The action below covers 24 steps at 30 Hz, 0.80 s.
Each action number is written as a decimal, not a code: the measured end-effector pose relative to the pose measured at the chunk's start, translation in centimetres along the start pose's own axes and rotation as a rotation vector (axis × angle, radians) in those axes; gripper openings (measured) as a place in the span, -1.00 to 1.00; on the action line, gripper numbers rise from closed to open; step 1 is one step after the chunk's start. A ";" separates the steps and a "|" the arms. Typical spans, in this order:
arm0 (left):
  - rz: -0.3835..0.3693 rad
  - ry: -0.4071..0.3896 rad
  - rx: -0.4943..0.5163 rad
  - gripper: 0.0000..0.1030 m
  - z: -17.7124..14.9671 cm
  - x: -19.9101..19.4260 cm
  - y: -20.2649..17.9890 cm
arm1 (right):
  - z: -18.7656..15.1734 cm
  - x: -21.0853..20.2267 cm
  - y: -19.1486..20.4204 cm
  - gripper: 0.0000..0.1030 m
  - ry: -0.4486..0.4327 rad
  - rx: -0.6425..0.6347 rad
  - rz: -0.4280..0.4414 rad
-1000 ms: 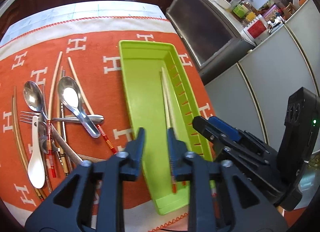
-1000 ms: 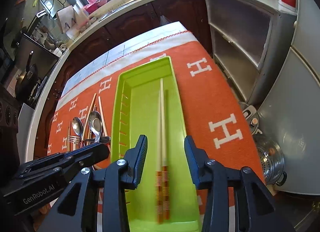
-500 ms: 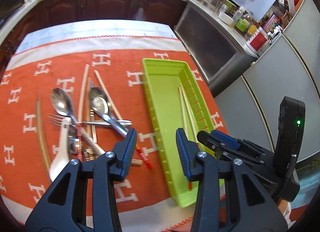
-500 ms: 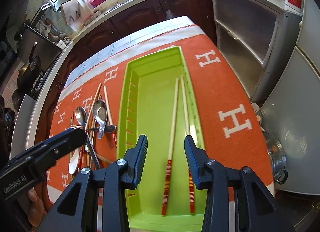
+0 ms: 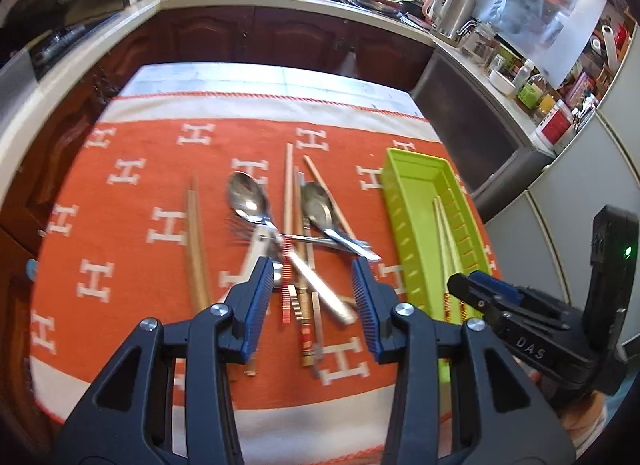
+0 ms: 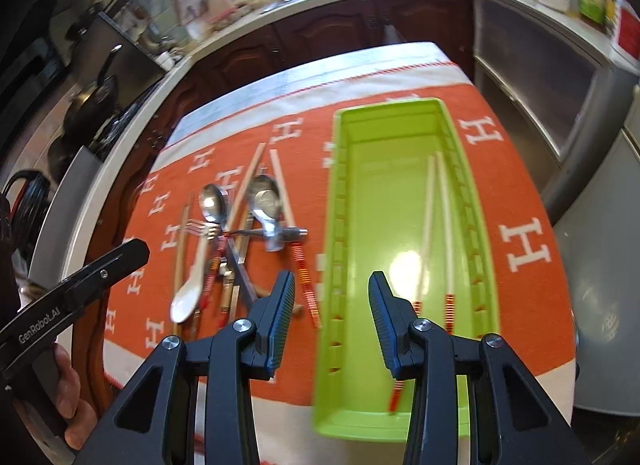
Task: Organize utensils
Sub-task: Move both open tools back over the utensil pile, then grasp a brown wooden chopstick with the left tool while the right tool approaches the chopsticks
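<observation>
Left claw [image 5: 313,283] is spread wide w/ nothing between its fingers, hanging over the loose utensil pile [image 5: 296,249] on the orange cloth [image 5: 132,201] that covers the surface. Pile = two steel spoons [image 5: 248,197], a fork, a white spoon [image 6: 192,289], a knife-like handle and several chopsticks, some w/ red-striped ends, all crossed over each other. One brown chopstick pair [image 5: 196,241] lies apart, left of the pile.

Right claw [image 6: 331,303] is also wide, empty, positioned over the near left part of the green tray [image 6: 400,137], straddling its left wall. Tray sits just right of the pile, long side running away from the cameras. Inside, against the right wall: two pale chopsticks [image 6: 436,225] side by side, red-striped ends toward the near edge.

In the left wrist view the right claw's body shows at lower right, overlapping the tray's near end. Kitchen cabinets [image 5: 256,37] and a sink counter sit beyond the surface's far edge.
</observation>
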<state>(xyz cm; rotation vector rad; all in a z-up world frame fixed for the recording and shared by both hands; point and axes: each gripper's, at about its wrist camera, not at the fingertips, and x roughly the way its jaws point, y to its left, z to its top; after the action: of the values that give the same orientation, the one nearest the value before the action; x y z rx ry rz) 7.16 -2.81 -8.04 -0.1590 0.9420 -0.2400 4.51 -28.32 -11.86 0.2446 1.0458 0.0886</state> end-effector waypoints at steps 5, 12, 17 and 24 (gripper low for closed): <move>0.020 -0.015 -0.009 -0.28 0.0 -2.2 1.9 | 0.1 -0.9 3.5 -0.25 -0.007 -0.058 0.025; 0.054 -0.035 -0.030 -0.01 0.1 -4.3 3.9 | 0.2 -1.9 7.9 -0.25 -0.024 -0.134 0.053; 0.093 -0.052 -0.046 0.21 0.0 -5.0 5.3 | 0.3 -2.5 10.1 -0.25 -0.038 -0.167 0.055; 0.120 -0.058 -0.077 0.23 -0.4 -5.2 7.6 | 0.5 -2.5 12.2 -0.25 -0.037 -0.199 0.057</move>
<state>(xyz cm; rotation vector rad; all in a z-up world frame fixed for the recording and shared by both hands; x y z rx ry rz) 4.92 5.91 -6.04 -0.1785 0.8998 -0.0876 4.17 -17.07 -6.58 0.0955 0.9857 0.2378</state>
